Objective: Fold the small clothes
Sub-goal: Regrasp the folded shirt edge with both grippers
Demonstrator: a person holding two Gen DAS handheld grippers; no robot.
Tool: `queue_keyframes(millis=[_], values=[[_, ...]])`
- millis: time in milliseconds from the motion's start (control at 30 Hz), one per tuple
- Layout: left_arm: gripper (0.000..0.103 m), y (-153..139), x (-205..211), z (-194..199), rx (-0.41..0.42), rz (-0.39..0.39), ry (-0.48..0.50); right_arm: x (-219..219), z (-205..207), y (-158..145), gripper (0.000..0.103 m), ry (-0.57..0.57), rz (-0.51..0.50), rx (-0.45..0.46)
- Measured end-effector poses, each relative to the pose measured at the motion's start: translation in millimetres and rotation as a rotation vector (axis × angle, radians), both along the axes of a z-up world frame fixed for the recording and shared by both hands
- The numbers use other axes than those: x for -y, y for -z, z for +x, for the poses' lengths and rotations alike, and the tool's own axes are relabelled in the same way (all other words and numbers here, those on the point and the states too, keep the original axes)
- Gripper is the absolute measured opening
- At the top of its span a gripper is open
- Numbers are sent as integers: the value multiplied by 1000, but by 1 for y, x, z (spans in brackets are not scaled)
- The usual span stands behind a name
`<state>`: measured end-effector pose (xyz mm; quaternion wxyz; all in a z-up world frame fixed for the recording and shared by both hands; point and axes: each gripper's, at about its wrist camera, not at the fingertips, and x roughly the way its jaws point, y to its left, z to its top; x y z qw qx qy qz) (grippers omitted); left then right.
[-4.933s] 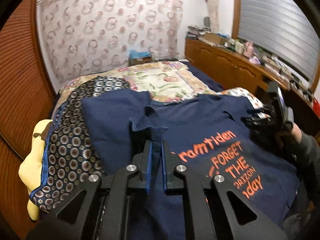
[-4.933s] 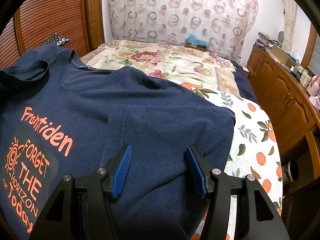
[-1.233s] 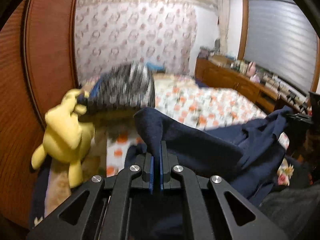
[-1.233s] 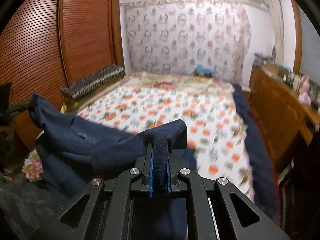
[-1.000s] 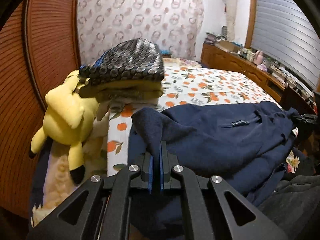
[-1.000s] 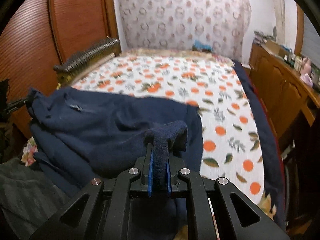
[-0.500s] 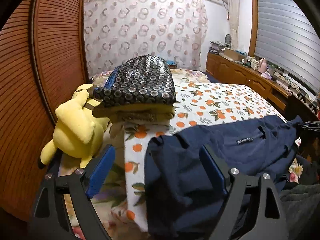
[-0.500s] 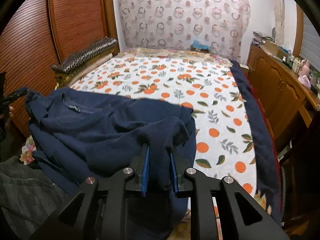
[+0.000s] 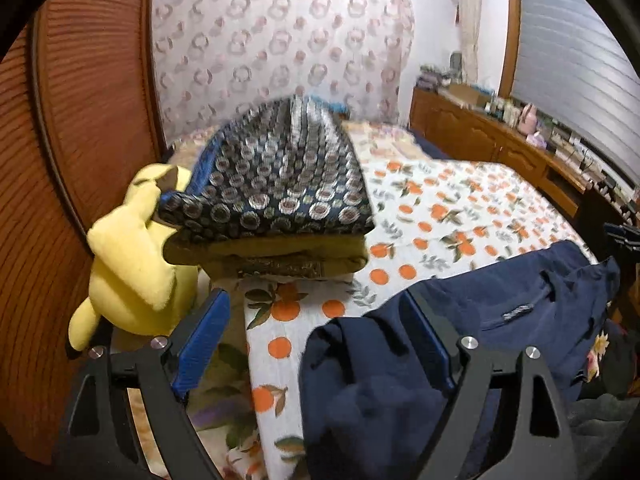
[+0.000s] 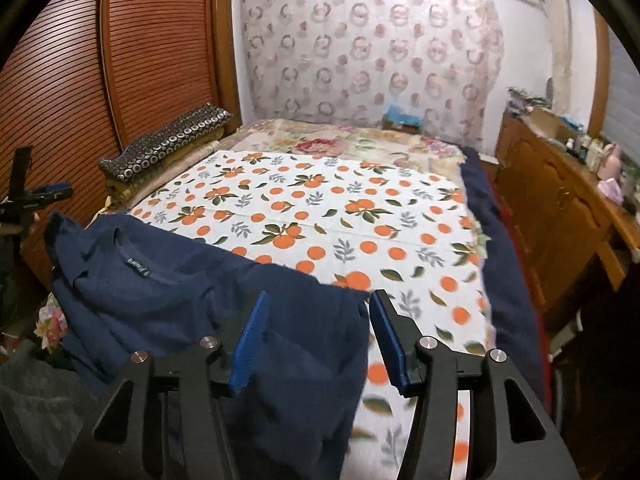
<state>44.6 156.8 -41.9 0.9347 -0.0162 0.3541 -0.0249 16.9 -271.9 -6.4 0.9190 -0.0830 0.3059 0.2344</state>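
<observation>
- A navy T-shirt point(image 10: 168, 292) is seen lying crumpled on the near edge of the bed point(image 10: 360, 200), spread w/ an orange-print sheet; the neck label is turned up, toward the left in the right wrist view.
- Left claw point(image 9: 320, 336): jaws are held wide; one corner of the shirt point(image 9: 400, 380) lies bunched below and between them, no pad pressed on it. The blue left pad is seen over the sheet, the right pad over the cloth.
- Right claw point(image 10: 316, 340): jaws are opening, approx. half spread; the shirt's other corner sits between the pads, loose, cloth not pinched.
- A folded stack topped by a dark circle-patterned cloth point(image 9: 276, 184) is placed at the bed's left side, beyond the shirt.
- A yellow plush toy point(image 9: 132, 264) is propped just beside that stack, against the slatted wooden wardrobe doors point(image 10: 140, 52).
- A patterned curtain point(image 10: 368, 52) is hung at the far end of the room.
- A wooden sideboard point(image 10: 560, 200) w/ misc. small items on top is set along the right wall.
- Left view is partly motion-blurred.
</observation>
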Motion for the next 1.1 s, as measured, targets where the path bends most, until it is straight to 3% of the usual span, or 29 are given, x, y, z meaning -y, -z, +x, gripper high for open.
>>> queue_keyframes(millis=[300,500,700,867,967,1000,1100], values=[[84,39,-1,29,-152,-43,52,-16,65,39,55,4,-33,-127],[66,59,8,27,-224,-53,88,-19,78,50,55,-3,-38,-183],[50,62,11,23,-225,-83,117,-13,80,57,55,5,-23,-203],[18,60,17,21,-223,-84,151,-19,77,59,55,8,-49,-186],[10,58,21,19,-219,-77,157,-21,73,61,54,6,-62,-177],[10,56,21,18,-212,-81,160,-22,72,61,51,2,-65,-175],[9,49,21,13,-177,-113,165,-25,67,61,14,-33,-71,-173]])
